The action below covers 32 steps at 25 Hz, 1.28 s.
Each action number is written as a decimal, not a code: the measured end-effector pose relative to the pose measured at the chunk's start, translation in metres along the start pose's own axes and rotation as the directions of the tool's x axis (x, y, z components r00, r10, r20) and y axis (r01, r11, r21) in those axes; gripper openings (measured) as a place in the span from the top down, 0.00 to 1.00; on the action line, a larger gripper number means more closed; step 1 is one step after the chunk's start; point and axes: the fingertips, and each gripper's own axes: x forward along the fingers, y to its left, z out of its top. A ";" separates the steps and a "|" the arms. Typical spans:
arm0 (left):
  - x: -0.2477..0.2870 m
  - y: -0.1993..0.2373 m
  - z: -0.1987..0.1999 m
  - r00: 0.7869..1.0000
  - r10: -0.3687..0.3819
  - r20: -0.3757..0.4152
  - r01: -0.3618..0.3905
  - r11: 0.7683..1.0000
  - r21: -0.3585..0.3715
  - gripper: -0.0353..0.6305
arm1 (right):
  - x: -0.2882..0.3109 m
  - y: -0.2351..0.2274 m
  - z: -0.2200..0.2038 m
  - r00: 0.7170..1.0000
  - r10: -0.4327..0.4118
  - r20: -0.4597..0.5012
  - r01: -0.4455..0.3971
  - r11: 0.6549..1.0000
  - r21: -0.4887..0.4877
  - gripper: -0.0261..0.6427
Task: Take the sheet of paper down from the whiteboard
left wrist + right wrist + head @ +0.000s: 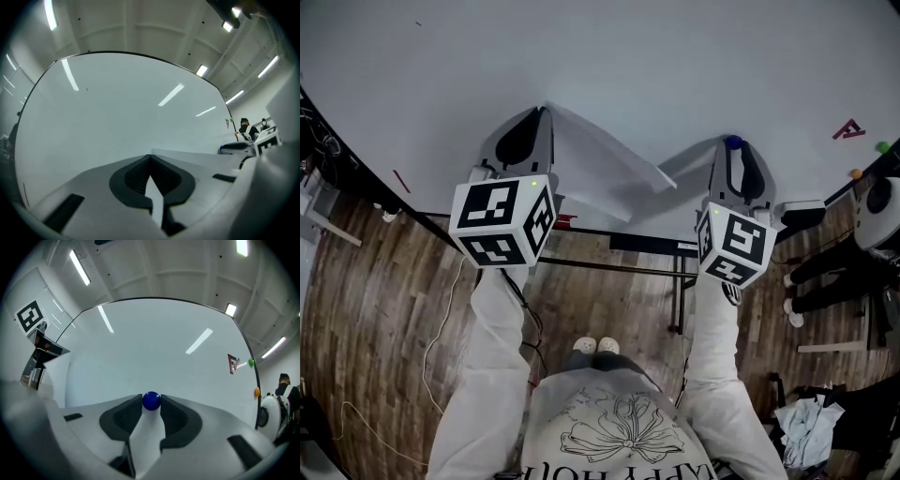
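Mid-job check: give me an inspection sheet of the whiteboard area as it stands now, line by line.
surface: whiteboard, mostly bare white.
job's things: sheet of paper held at one edge, bowing away from the board; blue magnet clear of the sheet.
clutter: red shape, green magnet and orange magnet near the board's right edge.
grippers: left gripper shut on the sheet; right gripper closed on the blue magnet.
cables: white cable lying on the floor at the left.
surroundings: wooden floor; another person beyond the board's right edge.
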 end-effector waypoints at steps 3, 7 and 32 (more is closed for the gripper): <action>-0.007 0.008 -0.001 1.000 0.023 -0.008 -0.023 1.000 0.014 0.94 | 0.000 -0.008 -0.006 1.000 -0.008 -0.017 0.008 1.000 0.019 0.78; -0.015 0.015 -0.002 0.999 0.039 -0.023 -0.038 0.999 0.026 0.94 | 0.003 -0.011 -0.013 0.999 -0.005 -0.038 0.006 0.999 0.035 0.78; -0.028 -0.007 -0.002 1.000 0.023 -0.017 -0.022 0.999 0.025 0.94 | -0.042 0.015 0.035 0.996 -0.011 0.085 -0.004 0.986 0.169 0.95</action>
